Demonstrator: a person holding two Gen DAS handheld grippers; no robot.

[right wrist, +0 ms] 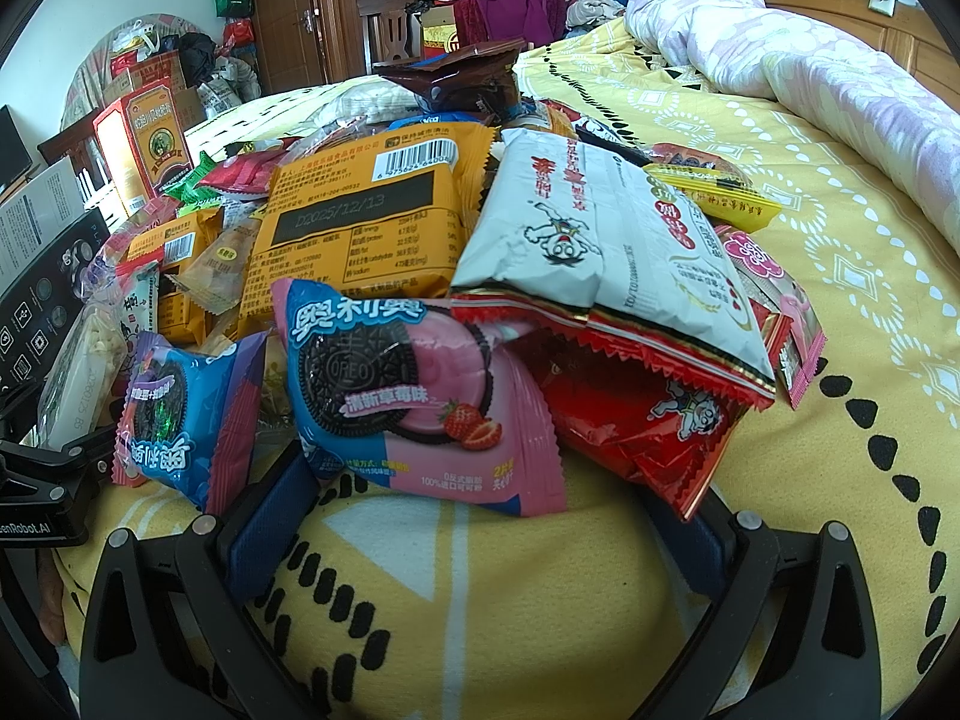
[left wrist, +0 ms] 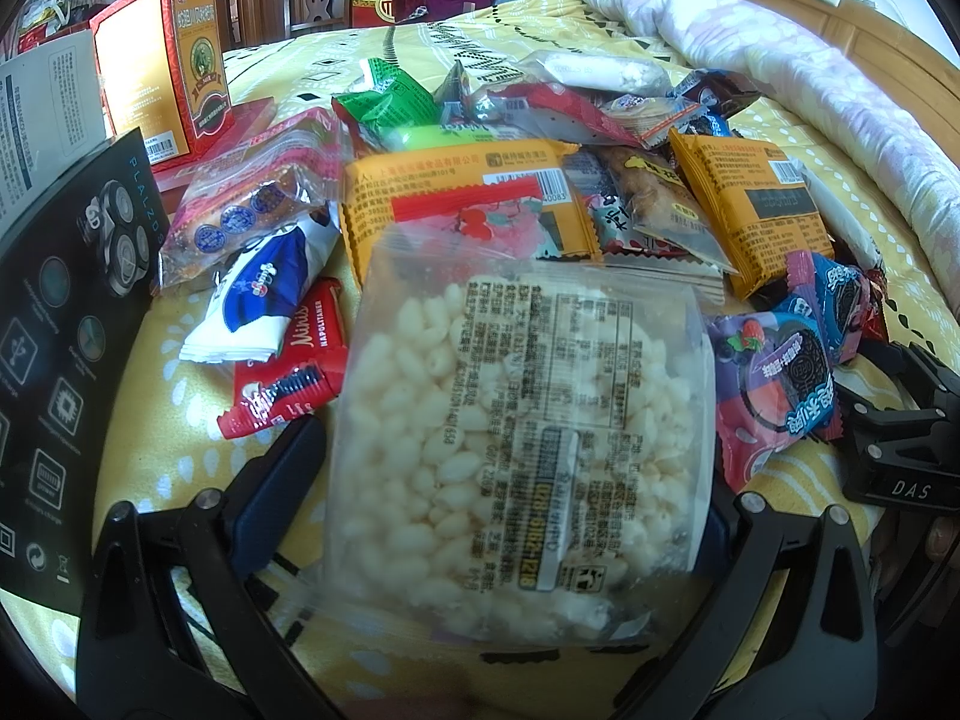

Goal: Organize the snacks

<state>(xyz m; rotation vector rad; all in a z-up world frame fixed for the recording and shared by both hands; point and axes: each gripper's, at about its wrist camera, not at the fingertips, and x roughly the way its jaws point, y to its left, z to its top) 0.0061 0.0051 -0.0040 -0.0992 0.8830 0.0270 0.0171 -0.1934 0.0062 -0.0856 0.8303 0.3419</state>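
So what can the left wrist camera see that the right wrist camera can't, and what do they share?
Only the left wrist view shows the red Minis wafer pack and the white-and-blue packet, with the clear puffed rice bag lying flat between the open left gripper.

Only the right view shows the white cartoon-figure bag and the pink strawberry Oreo pack.

Both show the red and gold box, the yellow bedspread and orange packets.
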